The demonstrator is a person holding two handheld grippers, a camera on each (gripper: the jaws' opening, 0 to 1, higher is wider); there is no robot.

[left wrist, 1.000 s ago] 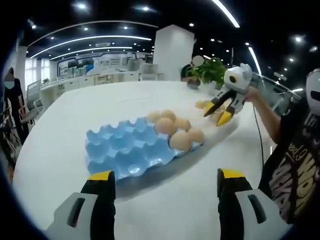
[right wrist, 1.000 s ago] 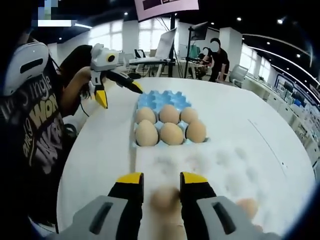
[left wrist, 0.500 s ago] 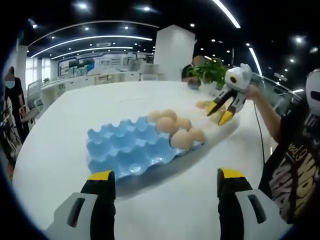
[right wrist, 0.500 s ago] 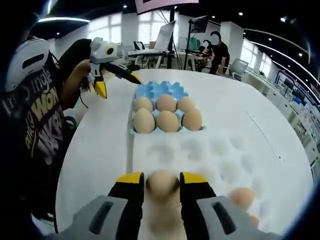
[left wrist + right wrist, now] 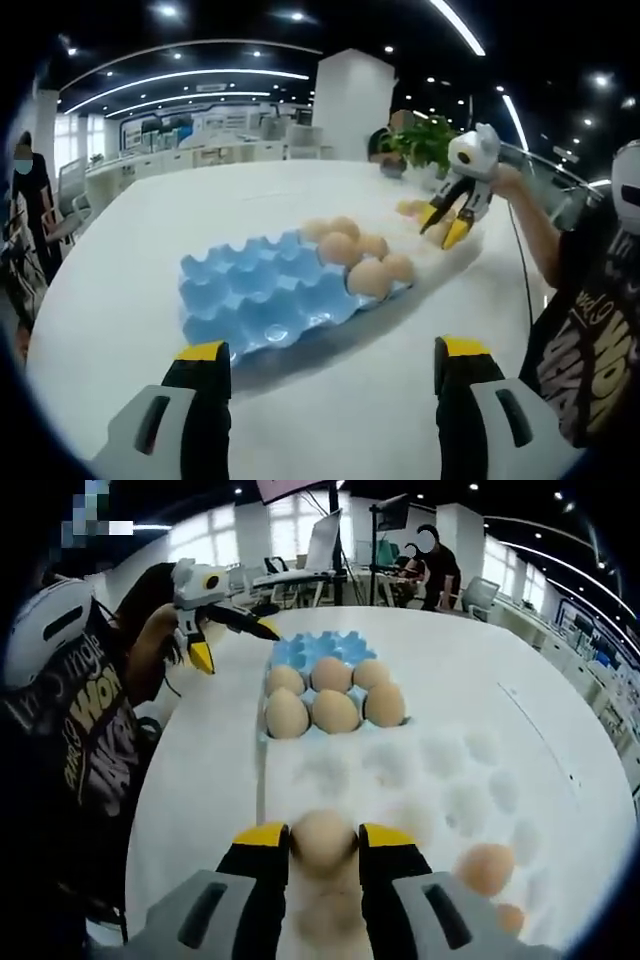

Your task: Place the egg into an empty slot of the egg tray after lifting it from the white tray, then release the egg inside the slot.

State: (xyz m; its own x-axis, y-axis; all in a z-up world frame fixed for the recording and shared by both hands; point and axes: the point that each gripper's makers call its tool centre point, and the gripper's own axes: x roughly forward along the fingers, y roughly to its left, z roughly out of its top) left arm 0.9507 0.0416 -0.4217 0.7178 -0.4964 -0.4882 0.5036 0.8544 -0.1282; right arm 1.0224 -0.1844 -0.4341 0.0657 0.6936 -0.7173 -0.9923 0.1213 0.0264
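My right gripper is shut on a tan egg, held just above the near edge of the white tray. Beyond it lies the blue egg tray with several eggs in its near rows and bare slots farther off. In the left gripper view the blue egg tray lies ahead, eggs at its right end. My left gripper stands open over the bare table with nothing between its jaws. It also shows as the left gripper, to the left of the blue tray.
Two loose eggs rest in the white tray's right side. The round white table has free room around both trays. A potted plant stands at its far edge. The holder's black shirt is close on the left.
The right gripper has risen with the egg, which now sits sharply between the jaw tips. In the left gripper view, the right gripper has lifted slightly over the white tray. The left gripper stays open.
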